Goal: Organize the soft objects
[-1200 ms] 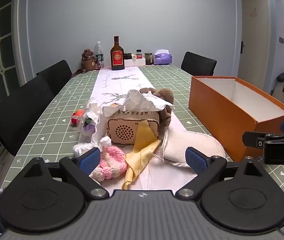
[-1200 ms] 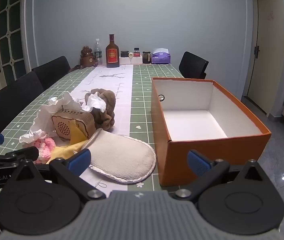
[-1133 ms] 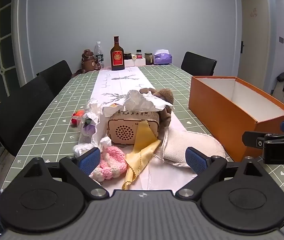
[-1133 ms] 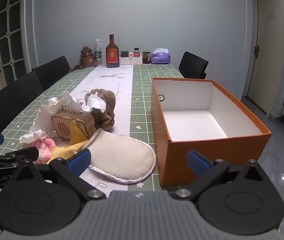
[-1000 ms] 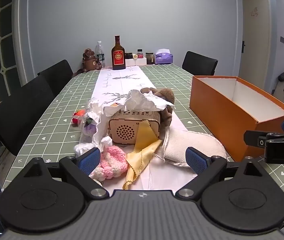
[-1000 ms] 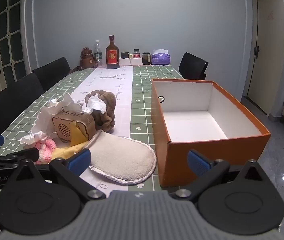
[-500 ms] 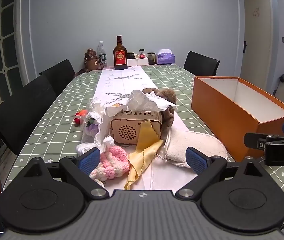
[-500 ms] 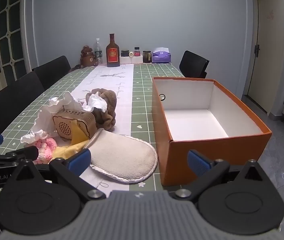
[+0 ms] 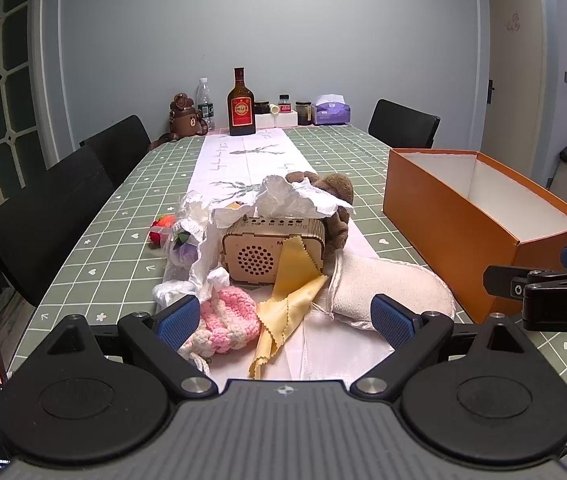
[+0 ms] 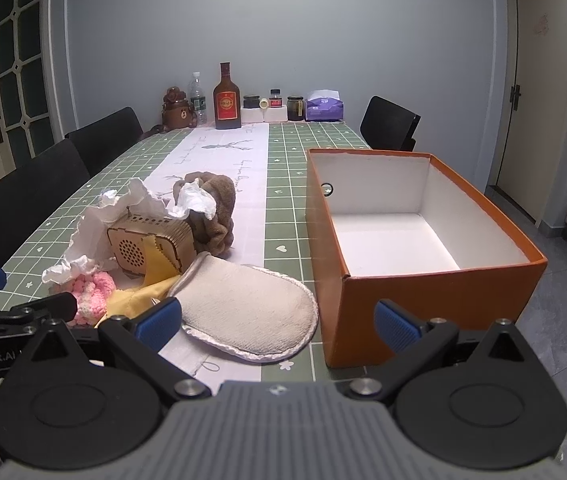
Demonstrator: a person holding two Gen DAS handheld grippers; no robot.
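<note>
The soft objects lay heaped on the table runner: a pink crocheted piece (image 9: 225, 320), a yellow cloth (image 9: 289, 292), a beige mitt (image 10: 251, 308) and a brown plush toy (image 10: 213, 210), all crowding a wooden speaker box (image 9: 273, 250). The orange box (image 10: 423, 288) stood open at 3 o'clock of the heap. Your left gripper (image 9: 285, 320) and right gripper (image 10: 279, 322) were both released, holding nothing.
</note>
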